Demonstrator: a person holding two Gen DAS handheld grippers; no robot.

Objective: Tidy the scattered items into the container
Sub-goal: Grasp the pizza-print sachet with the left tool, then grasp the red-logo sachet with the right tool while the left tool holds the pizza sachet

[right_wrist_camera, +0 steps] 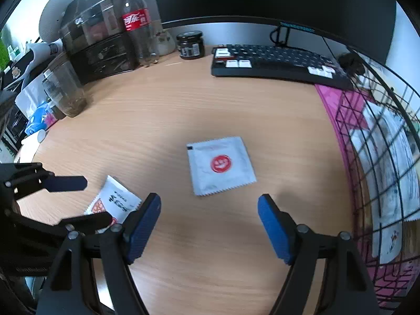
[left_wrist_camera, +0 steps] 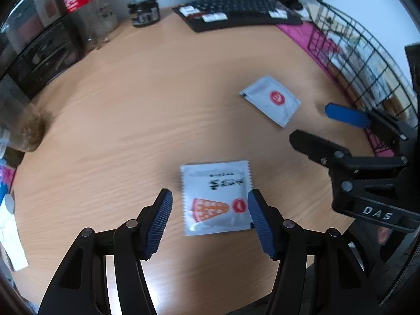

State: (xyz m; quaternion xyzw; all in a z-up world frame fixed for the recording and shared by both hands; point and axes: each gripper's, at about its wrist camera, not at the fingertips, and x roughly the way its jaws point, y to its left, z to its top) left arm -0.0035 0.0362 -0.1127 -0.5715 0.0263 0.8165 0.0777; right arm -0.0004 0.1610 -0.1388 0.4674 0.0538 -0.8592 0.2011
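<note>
Two flat silver sachets lie on the wooden desk. The one with an orange pizza picture [left_wrist_camera: 216,197] lies between the blue pads of my open left gripper [left_wrist_camera: 210,202]; it also shows in the right wrist view [right_wrist_camera: 115,200], partly hidden by the left gripper [right_wrist_camera: 78,199]. The plain sachet with a red round logo [right_wrist_camera: 221,164] lies just ahead of my open, empty right gripper [right_wrist_camera: 209,210]; in the left wrist view this sachet [left_wrist_camera: 271,99] sits left of the right gripper [left_wrist_camera: 315,124]. A black wire basket [right_wrist_camera: 380,157] holding several white packets stands at the right.
A black keyboard [right_wrist_camera: 275,63] and monitor stand are at the back. A cola bottle [right_wrist_camera: 135,23], dark jar [right_wrist_camera: 190,44], black drawer unit [right_wrist_camera: 102,55] and a clear jar [right_wrist_camera: 65,92] line the back left. A pink mat [right_wrist_camera: 338,105] lies under the basket.
</note>
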